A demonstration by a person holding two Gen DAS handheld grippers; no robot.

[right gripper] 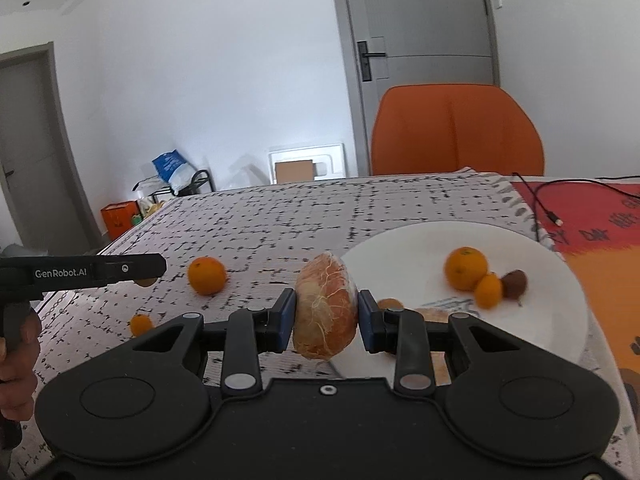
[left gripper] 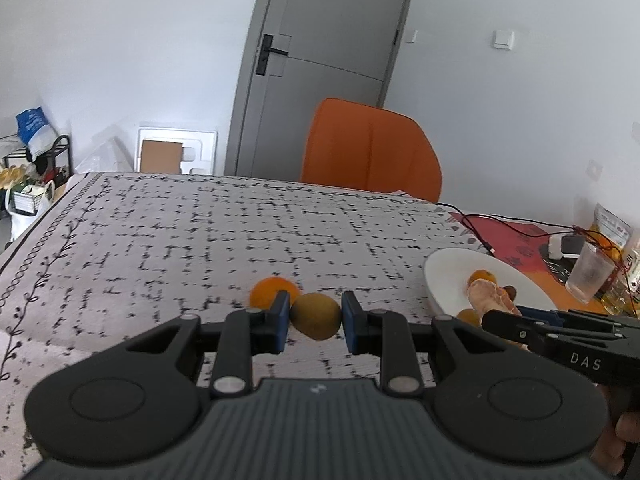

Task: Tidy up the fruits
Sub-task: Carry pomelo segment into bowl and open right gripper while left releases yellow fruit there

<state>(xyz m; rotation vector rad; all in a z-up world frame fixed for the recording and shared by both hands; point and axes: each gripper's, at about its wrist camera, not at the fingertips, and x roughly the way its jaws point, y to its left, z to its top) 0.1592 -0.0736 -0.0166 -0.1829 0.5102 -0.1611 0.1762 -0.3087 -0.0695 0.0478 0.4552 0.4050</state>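
Our left gripper (left gripper: 315, 322) pinches the kiwi (left gripper: 316, 316), firm but bruisable, left of plate (left gripper: 444, 268); right gripper (right gripper: 326, 316) clamps wrapped pomelo wedge (right gripper: 325, 306), soft, slippery film, at plate edge.

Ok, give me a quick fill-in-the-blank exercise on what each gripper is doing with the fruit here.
1. The left gripper has its fingers around a ____.
2. The right gripper is shut on a peeled ____ fruit.
3. The white plate lies on the right gripper's ____ side.
4. The chair behind the table is ____.

Missing words: kiwi; citrus; right; orange
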